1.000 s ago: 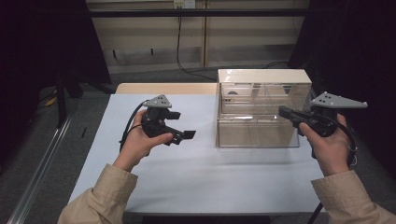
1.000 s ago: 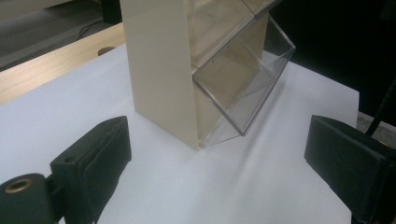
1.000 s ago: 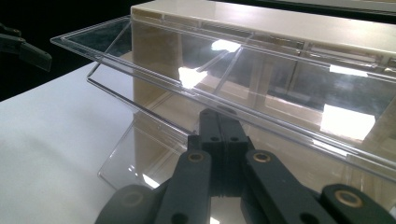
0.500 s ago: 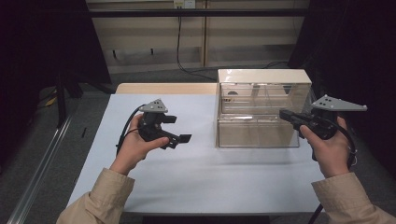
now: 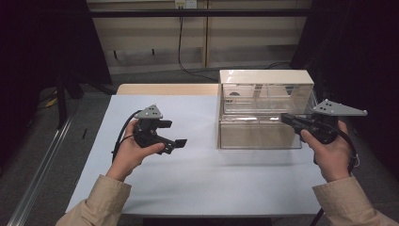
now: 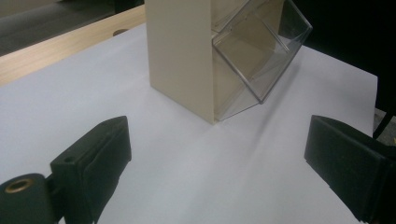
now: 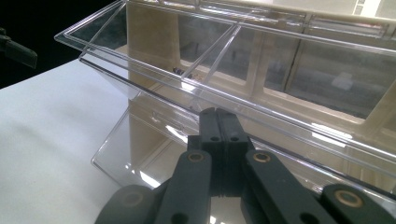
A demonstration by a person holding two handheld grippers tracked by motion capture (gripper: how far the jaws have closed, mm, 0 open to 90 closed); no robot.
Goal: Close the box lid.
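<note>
A cream cabinet (image 5: 263, 77) with clear tilt-out bins (image 5: 259, 134) stands on the right half of the white table (image 5: 188, 188). My left gripper (image 5: 173, 133) hovers over the table's middle left, well apart from the cabinet, pointing at its side wall (image 6: 182, 56). Its jaws are wide open with nothing between the pads (image 6: 93, 158). My right gripper (image 5: 286, 118) is at the cabinet's front right, jaws pressed together and empty. Its tip (image 7: 219, 119) sits just under the rim of a clear bin (image 7: 187, 60) that leans outward. I cannot tell whether it touches the bin.
A wooden strip (image 5: 164, 89) edges the table's far side. Beyond it runs a low wall with a dangling cable (image 5: 181, 42). A metal rail (image 5: 42, 169) lies on the floor to the left. Bare table surface spreads between the hands (image 6: 187, 186).
My left hand has drifted a little to the left and toward the near edge, jaws still open. The right hand and the cabinet have not moved.
</note>
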